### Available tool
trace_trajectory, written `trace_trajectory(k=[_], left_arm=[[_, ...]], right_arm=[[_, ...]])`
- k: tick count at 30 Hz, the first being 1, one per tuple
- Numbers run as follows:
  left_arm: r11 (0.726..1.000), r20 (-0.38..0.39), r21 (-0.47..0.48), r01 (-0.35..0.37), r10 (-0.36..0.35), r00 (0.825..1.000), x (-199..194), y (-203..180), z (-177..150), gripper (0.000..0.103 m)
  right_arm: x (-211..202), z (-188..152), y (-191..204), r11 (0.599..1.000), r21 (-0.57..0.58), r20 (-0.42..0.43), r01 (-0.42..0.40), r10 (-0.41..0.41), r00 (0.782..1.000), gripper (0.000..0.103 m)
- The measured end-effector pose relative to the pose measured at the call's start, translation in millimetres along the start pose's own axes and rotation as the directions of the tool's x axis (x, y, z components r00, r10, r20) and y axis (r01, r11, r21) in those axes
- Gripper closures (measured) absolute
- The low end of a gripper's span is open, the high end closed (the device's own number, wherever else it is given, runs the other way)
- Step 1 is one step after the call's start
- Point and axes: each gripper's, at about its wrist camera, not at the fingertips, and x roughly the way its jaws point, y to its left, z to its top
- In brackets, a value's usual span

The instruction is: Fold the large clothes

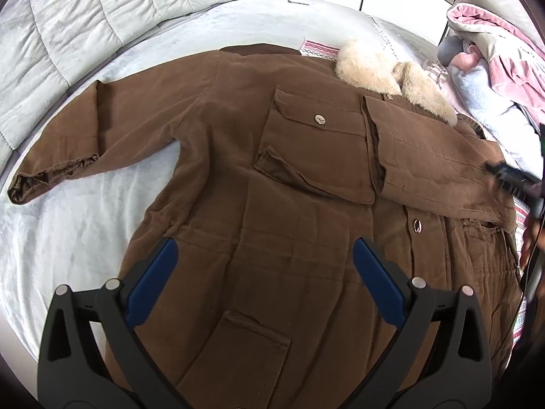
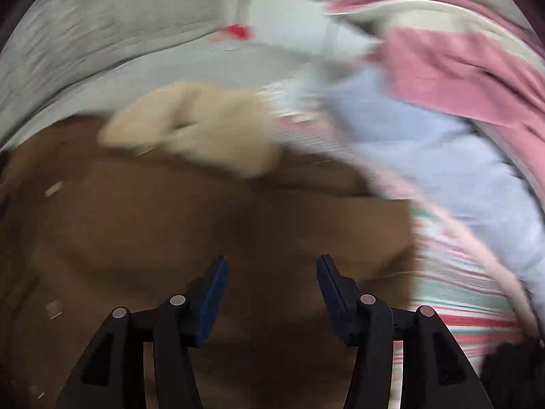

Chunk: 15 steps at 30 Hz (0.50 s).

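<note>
Left wrist view. A brown coat lay front-up and spread flat on a pale bedsheet, its cream fur collar toward the far right. One sleeve stretched out to the left across the sheet; the other sleeve lay folded over the chest, just beside a flapped pocket with a metal snap. A quilted grey blanket ran along the far side, and a heap of pink and light-blue bedding sat at the right. The left gripper hovered over the coat's lower front, its blue-padded jaws spread wide and holding nothing. The right gripper appeared at the right edge, blurred, near the folded sleeve's cuff; whether it touched the cloth could not be told.

Right wrist view. The picture was heavily smeared. The right gripper stood about half open above the brown coat, nothing between its pads. The fur collar lay beyond it, with striped fabric and the pink and light-blue bedding to the right.
</note>
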Motion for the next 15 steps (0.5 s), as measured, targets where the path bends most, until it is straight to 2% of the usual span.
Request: trace_trajectory(k=[2, 3, 5, 6, 8, 10, 12, 15], left_arm=[[1.000, 0.005, 0.003, -0.013, 0.013, 1.000, -0.8, 2.5, 0.9, 0.001], [1.000, 0.008, -0.001, -0.021, 0.021, 1.000, -1.4, 5.6, 1.4, 0.001], [1.000, 0.010, -0.023, -0.018, 0.019, 1.000, -3.2, 14.9, 2.3, 0.001], [0.999, 0.010, -0.034, -0.018, 0.018, 1.000, -3.7, 19.3, 2.8, 0.001], [0.998, 0.011, -0.061, -0.022, 0.023, 1.000, -4.5, 29.9, 4.1, 0.001], [0.995, 0.017, -0.089, -0.032, 0.034, 0.999, -6.4, 43.7, 5.6, 0.001], [0.994, 0.028, -0.098, -0.057, 0.060, 0.998, -8.5, 57.2, 6.5, 0.001], [0.984, 0.044, -0.115, -0.133, 0.139, 0.989, -10.6, 83.1, 7.7, 0.001]], right_arm=[[7.9, -5.9, 46.4, 0.989, -0.074, -0.057, -0.129, 0.125, 0.991, 0.049], [19.3, -8.4, 60.9, 0.984, -0.092, -0.081, -0.151, 0.144, 0.986, 0.049], [34.6, -18.0, 82.8, 0.989, -0.114, -0.104, -0.092, 0.080, 0.991, 0.049], [37.0, -20.7, 87.1, 0.994, -0.098, -0.069, -0.058, 0.051, 0.996, 0.049], [43.1, -20.4, 85.7, 0.996, -0.053, -0.072, -0.068, 0.064, 0.995, 0.049], [41.1, -18.2, 71.5, 0.993, 0.034, -0.095, -0.110, 0.113, 0.989, 0.049], [21.2, -21.0, 60.6, 0.991, 0.092, -0.099, -0.093, 0.102, 0.990, 0.048], [-30.6, -36.2, 66.1, 0.991, 0.083, -0.061, -0.108, 0.113, 0.992, 0.048]])
